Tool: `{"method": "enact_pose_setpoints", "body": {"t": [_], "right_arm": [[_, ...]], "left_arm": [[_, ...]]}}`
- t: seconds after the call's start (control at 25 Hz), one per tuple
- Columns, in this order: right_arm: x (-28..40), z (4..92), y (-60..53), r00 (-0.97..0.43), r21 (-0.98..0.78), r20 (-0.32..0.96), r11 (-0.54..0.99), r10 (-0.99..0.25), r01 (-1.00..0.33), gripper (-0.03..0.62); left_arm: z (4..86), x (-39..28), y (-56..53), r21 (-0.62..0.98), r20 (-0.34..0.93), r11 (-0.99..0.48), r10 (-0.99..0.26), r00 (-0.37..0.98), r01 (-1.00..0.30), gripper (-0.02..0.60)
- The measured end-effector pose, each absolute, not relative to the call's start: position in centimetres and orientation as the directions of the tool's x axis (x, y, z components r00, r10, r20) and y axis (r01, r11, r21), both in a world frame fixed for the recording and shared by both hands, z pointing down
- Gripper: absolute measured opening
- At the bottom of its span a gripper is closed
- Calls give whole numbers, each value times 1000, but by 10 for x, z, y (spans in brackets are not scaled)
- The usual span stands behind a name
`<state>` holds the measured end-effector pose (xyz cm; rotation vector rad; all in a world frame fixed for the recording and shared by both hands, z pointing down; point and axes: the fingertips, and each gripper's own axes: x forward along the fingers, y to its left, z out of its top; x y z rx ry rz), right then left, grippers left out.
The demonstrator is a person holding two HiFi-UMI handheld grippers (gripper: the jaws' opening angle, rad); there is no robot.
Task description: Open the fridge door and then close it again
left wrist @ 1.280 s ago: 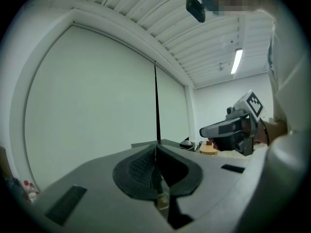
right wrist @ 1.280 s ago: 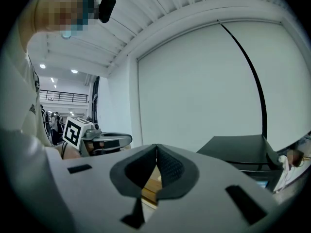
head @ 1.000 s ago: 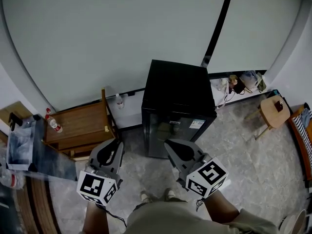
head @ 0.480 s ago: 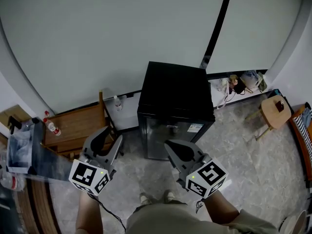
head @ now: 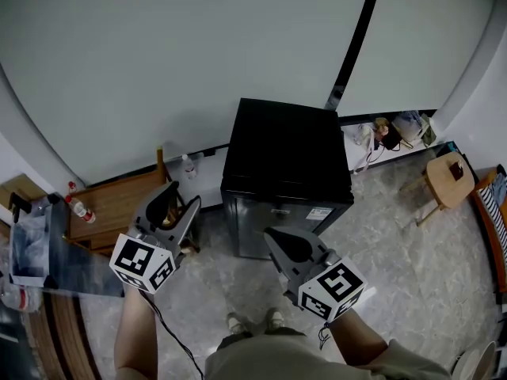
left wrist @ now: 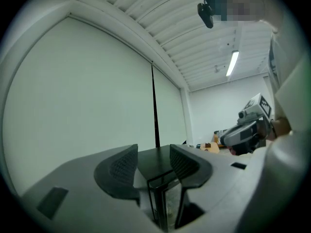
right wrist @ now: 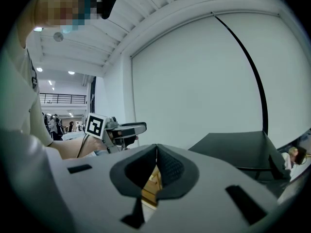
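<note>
While the fridge (head: 285, 161) stands against the pale wall with its door closed, both grippers are held level in front of it, clear of contact. Left gripper (head: 179, 199): jaws have just been opening and now stand apart, nothing between them, near the fridge's left front corner and beside a wooden shelf (head: 111, 208). Right gripper (head: 277, 242): jaws together, empty

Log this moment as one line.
small black fridge: door closed | left tongs: just been opening, open, nothing between | right tongs: shut, empty
</note>
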<state>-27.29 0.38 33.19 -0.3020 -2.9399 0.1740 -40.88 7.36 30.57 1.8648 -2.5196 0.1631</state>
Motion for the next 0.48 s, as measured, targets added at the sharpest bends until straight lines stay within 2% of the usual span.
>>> {"method": "enact_pose_setpoints", "body": {"t": [0.48], "right_arm": [[-321,367,-15,-953,-170,222,970,207,172,-3]], "left_arm": [[354,-435,16,-133,91,170,-979,-183,-976,206]]}}
